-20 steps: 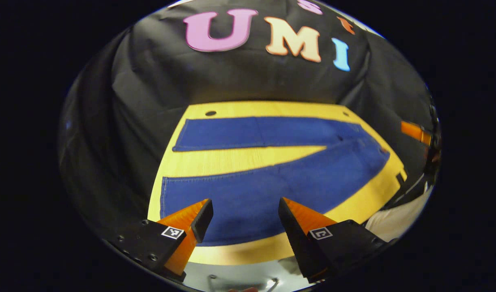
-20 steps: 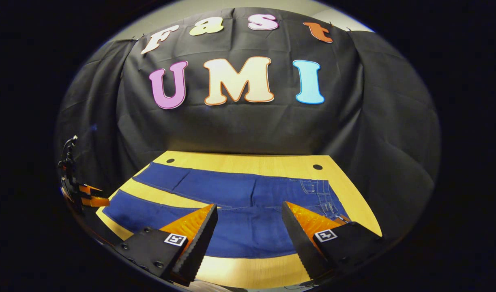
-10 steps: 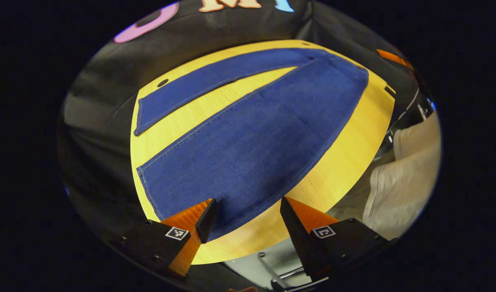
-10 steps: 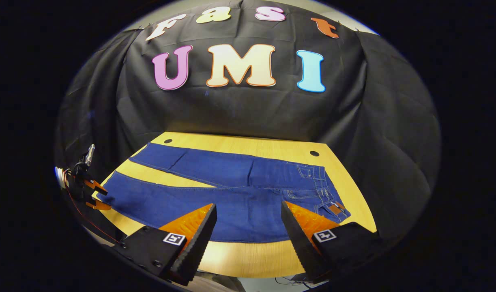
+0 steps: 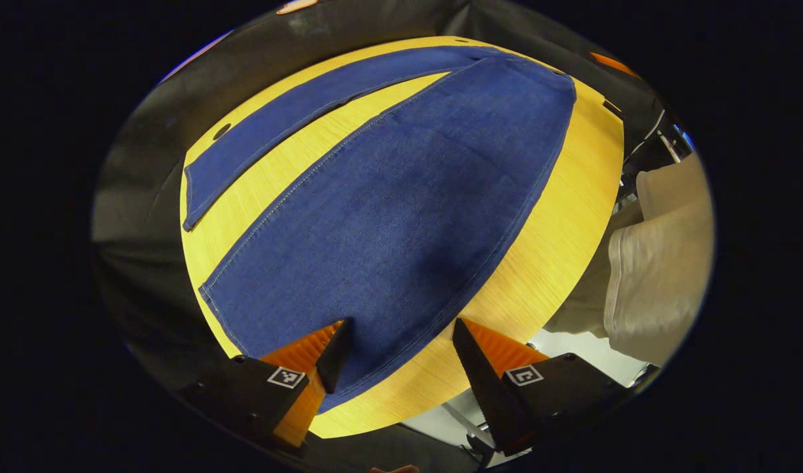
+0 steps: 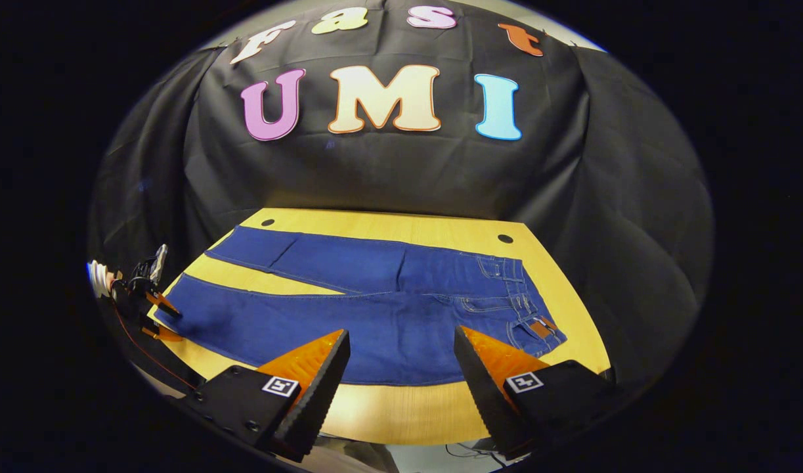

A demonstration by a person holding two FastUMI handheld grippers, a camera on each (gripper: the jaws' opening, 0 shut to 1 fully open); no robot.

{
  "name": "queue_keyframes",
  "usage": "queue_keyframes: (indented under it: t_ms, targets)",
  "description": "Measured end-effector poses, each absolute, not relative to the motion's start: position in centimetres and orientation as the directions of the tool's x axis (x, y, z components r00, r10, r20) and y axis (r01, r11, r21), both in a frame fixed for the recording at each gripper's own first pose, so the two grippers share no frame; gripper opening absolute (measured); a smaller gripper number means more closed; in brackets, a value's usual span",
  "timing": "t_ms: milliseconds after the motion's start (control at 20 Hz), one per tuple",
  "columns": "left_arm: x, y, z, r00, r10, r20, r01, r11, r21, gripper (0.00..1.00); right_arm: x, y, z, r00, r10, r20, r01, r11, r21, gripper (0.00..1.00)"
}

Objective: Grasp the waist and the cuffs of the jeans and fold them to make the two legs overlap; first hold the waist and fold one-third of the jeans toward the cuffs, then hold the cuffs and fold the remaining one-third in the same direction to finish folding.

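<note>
Since one second ago, left gripper (image 5: 396, 341) has come down close over the near leg's cuff end, jaws wide apart (nothing between them). Jeans (image 6: 375, 309) lie flat on the wooden table (image 6: 401, 407), legs spread. Right gripper (image 6: 401, 355) hovers open near the table's front edge.

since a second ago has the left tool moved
Yes. The left tool has dropped toward the near cuff of the blue denim jeans, which loom larger against the wooden table.
</note>
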State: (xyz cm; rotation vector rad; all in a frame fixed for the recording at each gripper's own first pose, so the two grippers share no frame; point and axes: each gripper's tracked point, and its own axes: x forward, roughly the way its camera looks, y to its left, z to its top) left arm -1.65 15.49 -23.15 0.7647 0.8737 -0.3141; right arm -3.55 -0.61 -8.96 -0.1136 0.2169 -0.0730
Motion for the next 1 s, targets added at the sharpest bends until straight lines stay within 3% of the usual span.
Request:
queue_keyframes:
  t_ms: [300,450,650,700,1000]
  targets:
    - [-1.5,15.3,-23.4,0.578,0.024,-0.816,0.579,0.692,0.431,0.91,-2.6,-1.1,-8.8,0.975,-0.089,-0.203,0.071,0.993,-0.098,0.97]
    - [-1.3,15.1,-23.4,0.581,0.026,-0.814,0.583,0.684,0.438,0.81,-2.2,-0.7,-8.8,0.977,-0.077,-0.198,0.063,0.995,-0.074,0.97]
    - [-0.7,15.5,-22.9,0.589,0.021,-0.808,0.571,0.696,0.435,0.07,-1.8,0.0,-9.3,0.975,-0.062,-0.214,0.047,0.996,-0.077,0.98]
    - [-0.7,15.3,-23.0,0.575,0.007,-0.818,0.579,0.702,0.413,0.00,-1.6,0.2,-9.5,0.974,-0.056,-0.220,0.039,0.996,-0.082,0.97]
    - [-0.6,15.5,-22.9,0.494,-0.085,-0.865,0.606,0.747,0.272,0.00,-0.6,1.2,-11.6,0.951,0.026,-0.308,-0.093,0.974,-0.207,0.99]
